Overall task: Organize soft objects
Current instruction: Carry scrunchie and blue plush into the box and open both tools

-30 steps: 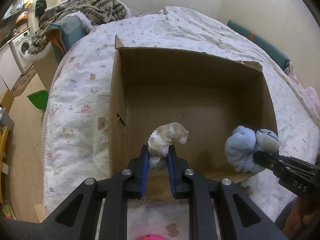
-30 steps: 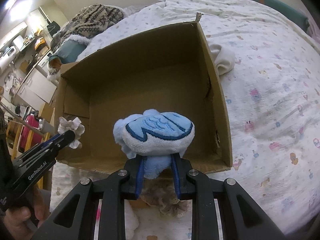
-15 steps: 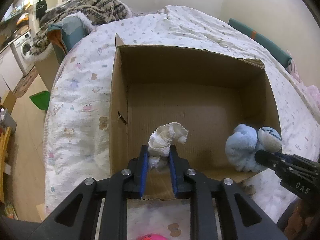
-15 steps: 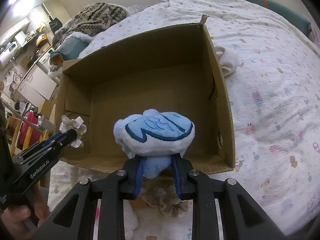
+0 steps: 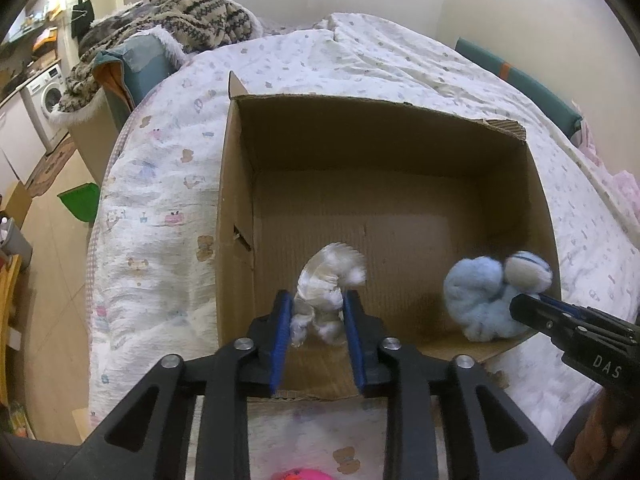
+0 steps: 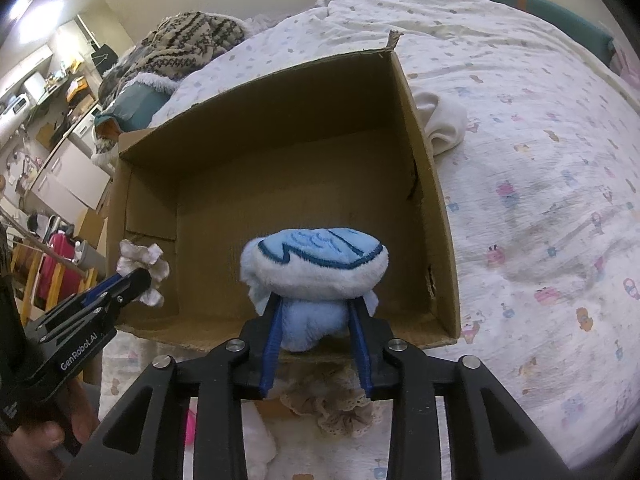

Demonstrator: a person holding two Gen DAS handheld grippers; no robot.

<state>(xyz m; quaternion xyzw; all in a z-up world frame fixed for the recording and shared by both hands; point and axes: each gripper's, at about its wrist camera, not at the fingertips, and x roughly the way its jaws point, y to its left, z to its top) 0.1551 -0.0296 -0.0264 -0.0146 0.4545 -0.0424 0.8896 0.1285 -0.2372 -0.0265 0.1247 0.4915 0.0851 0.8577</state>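
An open cardboard box (image 5: 236,208) lies on the bed, its floor bare. My left gripper (image 5: 316,296) hangs over the box's near edge, jaws opening. A white frilly scrunchie (image 5: 328,276) sits blurred between the pads, which no longer pinch it. My right gripper (image 6: 316,304) is beside it to the right, over the same edge, jaws opening too. A light blue plush toy (image 6: 316,264) sags loose between its blue pads. Each gripper appears in the other's view: the right gripper (image 5: 520,308) and the left gripper (image 6: 136,280).
A white cloth (image 6: 440,128) lies on the printed quilt (image 6: 540,220) just right of the box. A beige lace scrunchie (image 6: 336,408) and a pink item (image 5: 296,474) lie before the box. A patterned blanket (image 5: 180,12) is piled far left.
Both pairs of jaws have spread wider. The white scrunchie has gone blurred and loosened between the left pads. The blue plush has sagged lower between the right ones. Neither hand has shifted.
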